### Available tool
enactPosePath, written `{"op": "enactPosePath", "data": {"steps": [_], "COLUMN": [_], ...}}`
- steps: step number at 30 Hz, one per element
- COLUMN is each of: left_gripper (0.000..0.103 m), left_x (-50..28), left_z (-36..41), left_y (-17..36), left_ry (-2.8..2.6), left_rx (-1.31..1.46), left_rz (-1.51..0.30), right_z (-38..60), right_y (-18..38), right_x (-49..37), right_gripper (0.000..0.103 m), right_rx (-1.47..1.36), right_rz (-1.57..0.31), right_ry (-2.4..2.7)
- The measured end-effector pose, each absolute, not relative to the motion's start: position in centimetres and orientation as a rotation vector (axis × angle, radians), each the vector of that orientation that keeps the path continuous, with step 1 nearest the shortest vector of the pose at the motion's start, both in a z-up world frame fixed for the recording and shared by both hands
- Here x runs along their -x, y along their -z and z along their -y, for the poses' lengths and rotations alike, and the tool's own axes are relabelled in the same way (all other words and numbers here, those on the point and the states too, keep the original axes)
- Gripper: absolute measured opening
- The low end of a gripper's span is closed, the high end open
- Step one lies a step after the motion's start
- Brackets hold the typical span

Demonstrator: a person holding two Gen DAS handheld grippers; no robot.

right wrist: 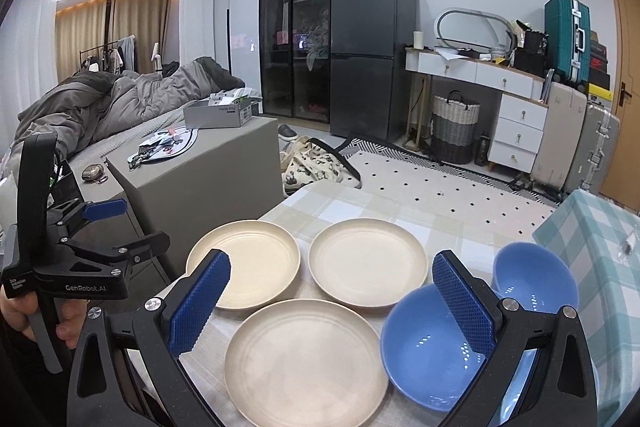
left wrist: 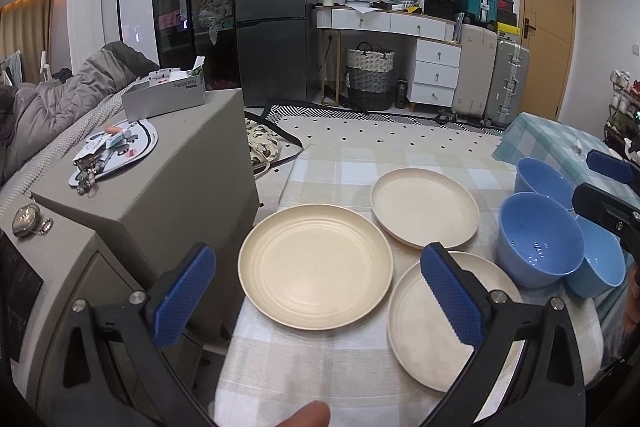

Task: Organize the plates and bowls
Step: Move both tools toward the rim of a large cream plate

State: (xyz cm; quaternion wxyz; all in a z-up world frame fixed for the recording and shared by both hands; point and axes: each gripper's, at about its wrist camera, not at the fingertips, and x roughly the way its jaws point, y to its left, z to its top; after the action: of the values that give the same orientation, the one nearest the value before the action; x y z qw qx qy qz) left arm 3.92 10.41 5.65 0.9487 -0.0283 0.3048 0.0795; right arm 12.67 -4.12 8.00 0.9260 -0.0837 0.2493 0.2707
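Three cream plates and blue bowls sit on the checked-cloth desk. The left wrist view shows three bowls; the right shows two clearly. The left gripper and right gripper hover wide open, empty, above them.

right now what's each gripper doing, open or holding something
Left gripper: open, holding nothing, above the cream plates.
Right gripper: open, holding nothing, above the plates and the blue bowls.
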Motion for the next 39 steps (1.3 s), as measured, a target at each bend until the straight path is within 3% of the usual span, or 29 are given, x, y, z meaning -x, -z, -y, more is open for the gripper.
{"op": "enactPosePath", "data": {"steps": [39], "left_gripper": [0.103], "left_x": [-12.8], "left_z": [-18.2], "left_y": [0.4], "left_ry": [-0.195], "left_rx": [0.109], "left_rz": [-0.803], "right_z": [-6.3], "right_y": [1.0], "right_x": [-24.2], "right_gripper": [0.103], "right_rx": [0.177], "right_rz": [-0.733], "right_ry": [-0.593]}}
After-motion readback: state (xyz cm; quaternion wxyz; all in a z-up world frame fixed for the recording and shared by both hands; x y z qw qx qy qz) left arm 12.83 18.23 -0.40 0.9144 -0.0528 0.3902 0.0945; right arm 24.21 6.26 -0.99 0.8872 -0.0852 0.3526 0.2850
